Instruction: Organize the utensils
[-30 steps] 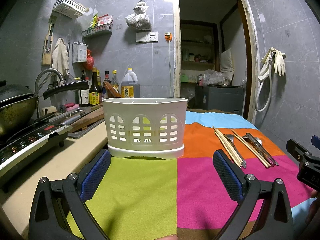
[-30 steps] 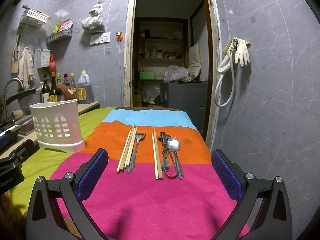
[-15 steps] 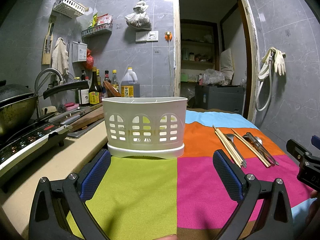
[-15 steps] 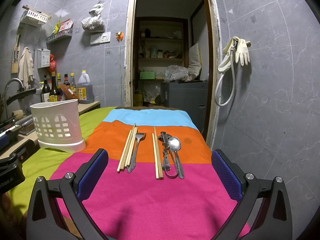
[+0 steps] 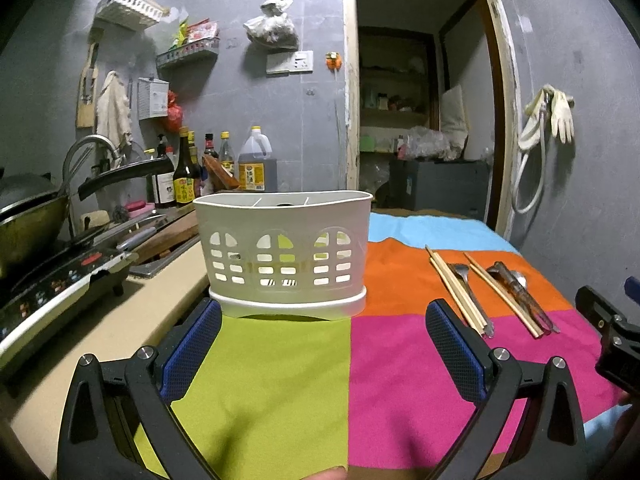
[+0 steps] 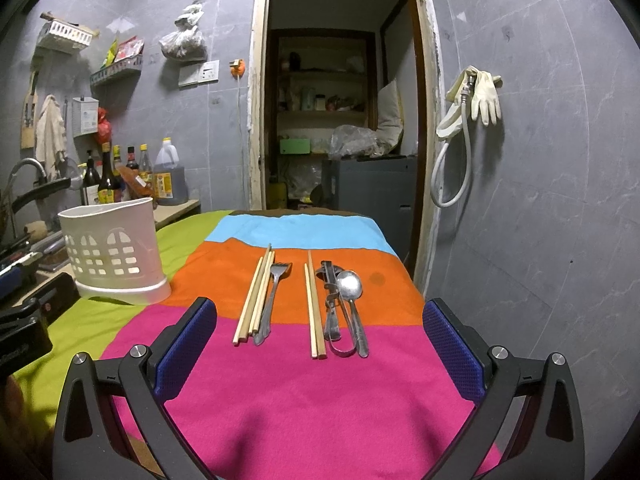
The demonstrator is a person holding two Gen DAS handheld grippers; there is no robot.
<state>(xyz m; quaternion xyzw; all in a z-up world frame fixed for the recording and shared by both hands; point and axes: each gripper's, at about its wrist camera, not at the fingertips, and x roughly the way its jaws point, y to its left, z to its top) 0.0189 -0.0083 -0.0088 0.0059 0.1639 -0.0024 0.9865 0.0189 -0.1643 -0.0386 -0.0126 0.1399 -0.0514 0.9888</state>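
On the striped cloth (image 6: 320,400) covering your bench, the utensils are lying side by side across the orange and pink bands: a bundle of pale wooden chopsticks (image 6: 254,298), a steel fork (image 6: 270,300) touching it, a second pair of wooden chopsticks (image 6: 314,308), a metal tong-like piece (image 6: 334,312) and a steel spoon (image 6: 352,300). The white perforated plastic utensil caddy (image 5: 285,256) is standing upright on the green band, well apart to their left.

You are holding the right gripper (image 6: 320,344) facing the row with its jaws wide apart, gripping nothing. Your left gripper (image 5: 322,344) is facing the caddy, jaws likewise spread and unloaded.

The chopsticks are probably light, stiff and prone to rolling, so pinch them near mid-length and across the pair. The steel pieces look slick and thin; take the handles at their middles, since the cloth gives little room underneath.

The caddy seems light and may tip or slide if nudged. To its left, a dark wok (image 5: 28,216), an induction cooker (image 5: 52,292) and sauce bottles (image 5: 188,176) are crowding the bench edge, so keep clear.
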